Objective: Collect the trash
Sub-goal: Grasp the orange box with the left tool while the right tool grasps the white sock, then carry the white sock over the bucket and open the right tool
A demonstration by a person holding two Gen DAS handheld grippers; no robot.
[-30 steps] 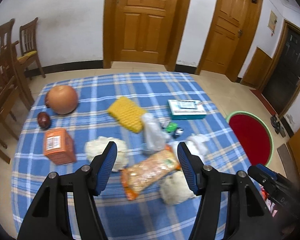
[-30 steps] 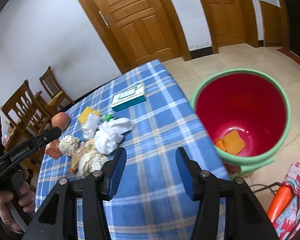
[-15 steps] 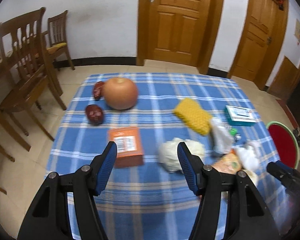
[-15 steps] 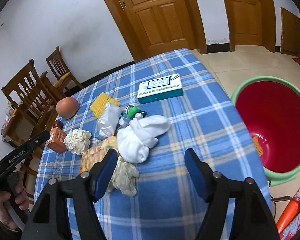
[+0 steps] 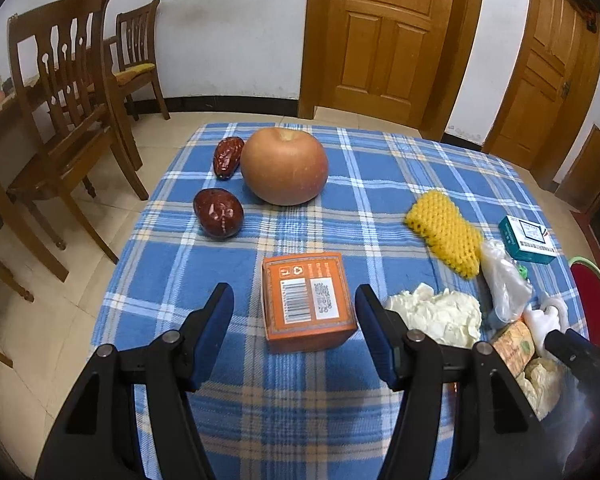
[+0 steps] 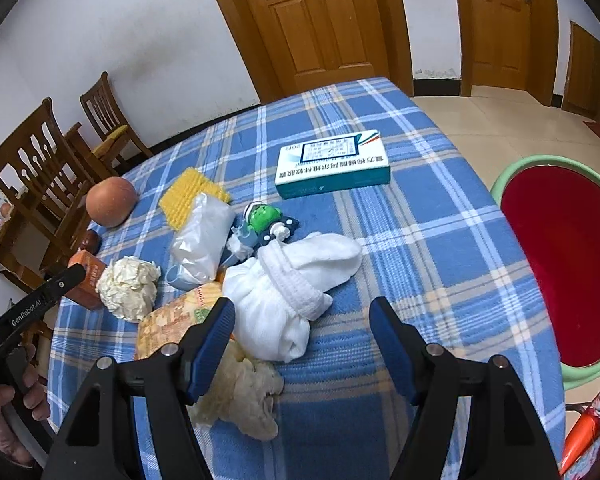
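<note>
On the left side of the plaid-covered surface (image 5: 340, 208), two dark red dates (image 5: 219, 213) lie beside a large round orange-brown fruit (image 5: 284, 166). Nearer, an orange box (image 5: 306, 300) rests flat, barcode up, its long axis running near to far; the left tool (image 5: 294, 334) hovers with released fingers either side of it, not touching. A second ago that tool framed the snack packet instead; it has since swung left. Right of the box sit a crumpled paper ball (image 5: 436, 314), a yellow foam net (image 5: 444, 234) lying diagonally, a clear plastic bag (image 6: 202, 240), and a teal box (image 6: 332, 170) with its long axis left to right. The right tool (image 6: 302, 338), released and wider than before, hangs over a bundled white cloth (image 6: 288, 284) pointing far-right. It earlier faced the red bin (image 6: 568, 272), now standing off the surface's right edge.
</note>
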